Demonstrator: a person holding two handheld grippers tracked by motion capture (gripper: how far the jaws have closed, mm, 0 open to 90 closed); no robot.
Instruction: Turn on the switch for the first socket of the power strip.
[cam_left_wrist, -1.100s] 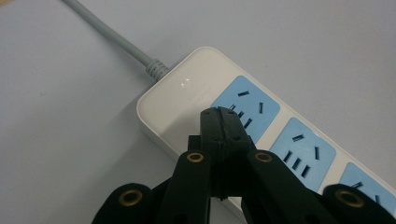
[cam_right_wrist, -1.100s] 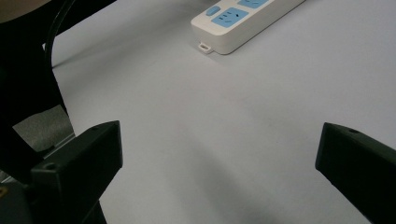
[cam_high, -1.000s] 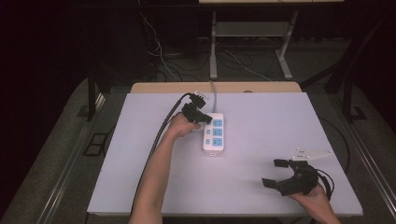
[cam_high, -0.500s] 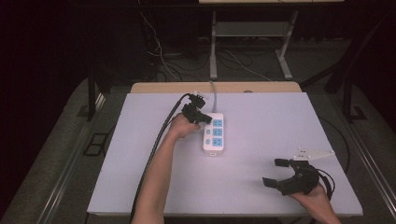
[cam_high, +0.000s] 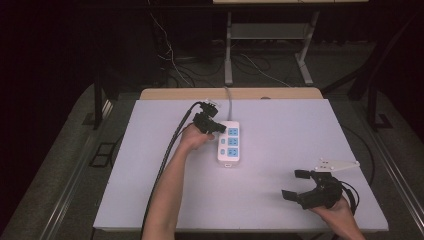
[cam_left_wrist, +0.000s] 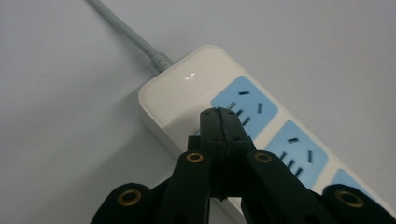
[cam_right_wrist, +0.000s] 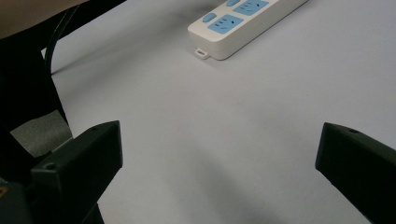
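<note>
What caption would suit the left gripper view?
Closed left tool poised over the white power strip, tips at its cable end beside a blue socket.

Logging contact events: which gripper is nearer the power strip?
Left. The left gripper, jaws shut, is at the power strip near its cord end. The right gripper, jaws open, is apart from it near the table's front right.

The desk (cam_high: 280, 125) has a pale lavender top and a wooden far edge. Grey floor (cam_high: 65, 165) surrounds it. Behind, a metal-legged table frame (cam_high: 265, 35) and loose cables (cam_high: 175, 50) stand in darkness.
</note>
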